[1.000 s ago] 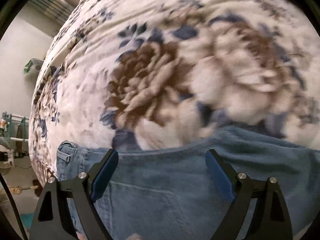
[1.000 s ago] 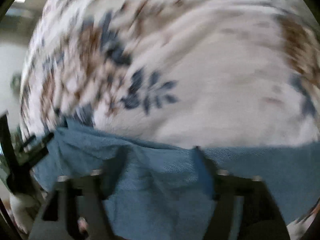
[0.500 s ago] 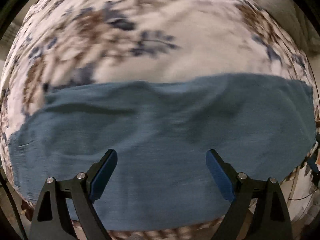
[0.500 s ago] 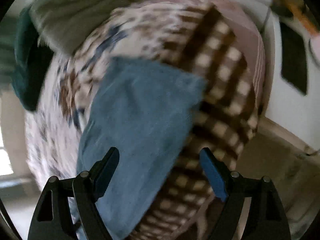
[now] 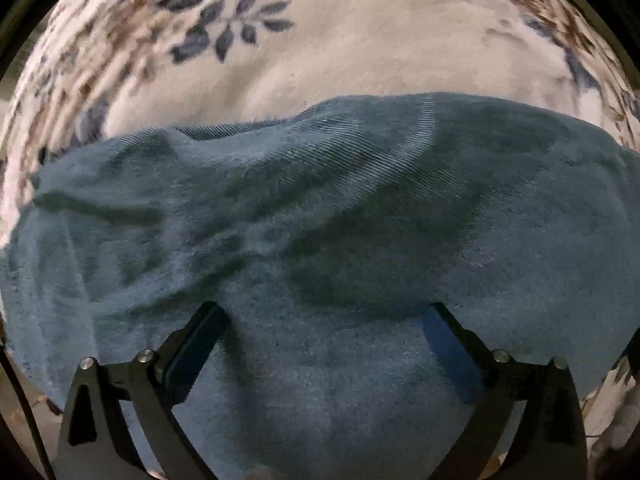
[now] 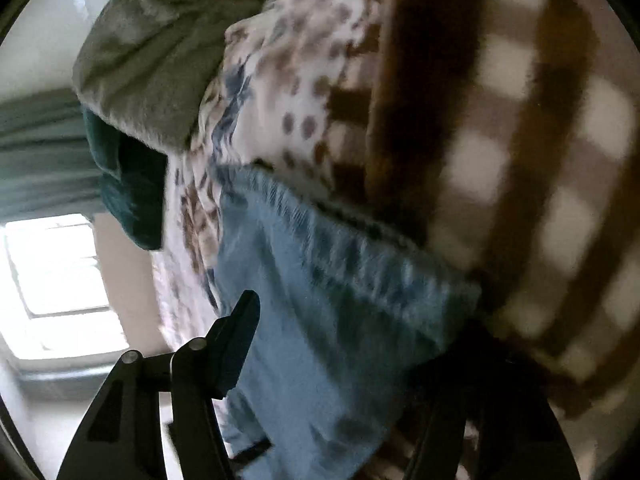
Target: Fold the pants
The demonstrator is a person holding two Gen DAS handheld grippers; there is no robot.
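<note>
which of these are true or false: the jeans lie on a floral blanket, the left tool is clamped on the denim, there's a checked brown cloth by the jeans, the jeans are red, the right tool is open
1. The jeans lie on a floral blanket: true.
2. The left tool is clamped on the denim: false; its fingers stand apart over the fabric.
3. A checked brown cloth lies beside the jeans: true.
4. The jeans are red: false; they are blue.
5. The right tool is open: true.

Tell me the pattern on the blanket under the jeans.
Cream blanket with navy leaf sprigs and brown flowers, lying under the blue jeans; clearest in the left wrist view.
</note>
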